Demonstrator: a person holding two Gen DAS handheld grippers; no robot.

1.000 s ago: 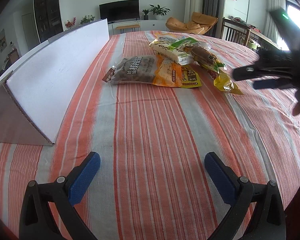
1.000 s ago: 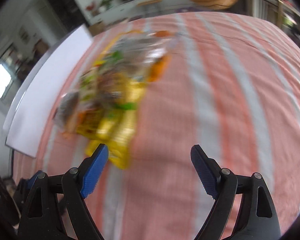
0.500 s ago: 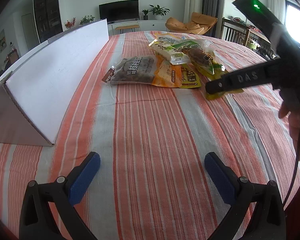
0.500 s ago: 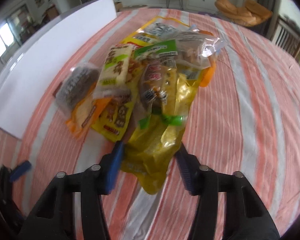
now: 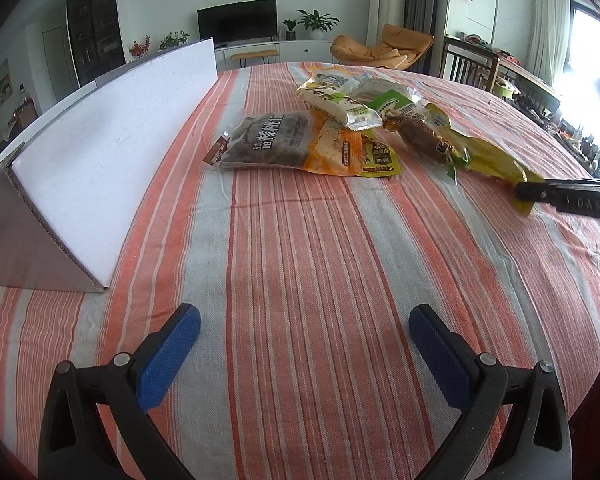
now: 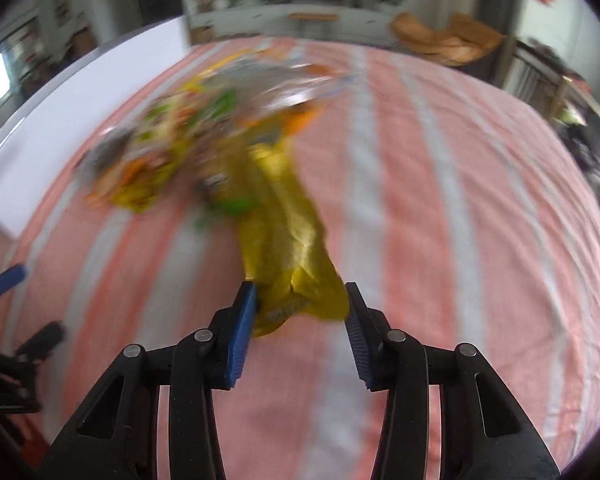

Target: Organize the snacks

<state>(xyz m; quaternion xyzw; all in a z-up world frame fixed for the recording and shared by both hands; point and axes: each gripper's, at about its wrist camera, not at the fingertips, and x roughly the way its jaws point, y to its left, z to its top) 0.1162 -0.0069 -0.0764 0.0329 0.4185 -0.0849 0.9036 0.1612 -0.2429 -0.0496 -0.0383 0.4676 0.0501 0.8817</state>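
The right gripper (image 6: 300,312), its jaws just closing, is pinching the yellow packet's (image 6: 288,240) crinkled end: light, floppy, slippery. The left gripper (image 5: 304,344) is hanging spread, empty.

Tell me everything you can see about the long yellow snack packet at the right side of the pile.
The long yellow plastic snack packet is glossy and crinkled, with a green band and a brown snack showing near its far end. It lies stretched from the pile of snack packets toward the right gripper, whose jaws have just been closing and now pinch its crumpled near end. Its far end touches the pile on the orange striped tablecloth.
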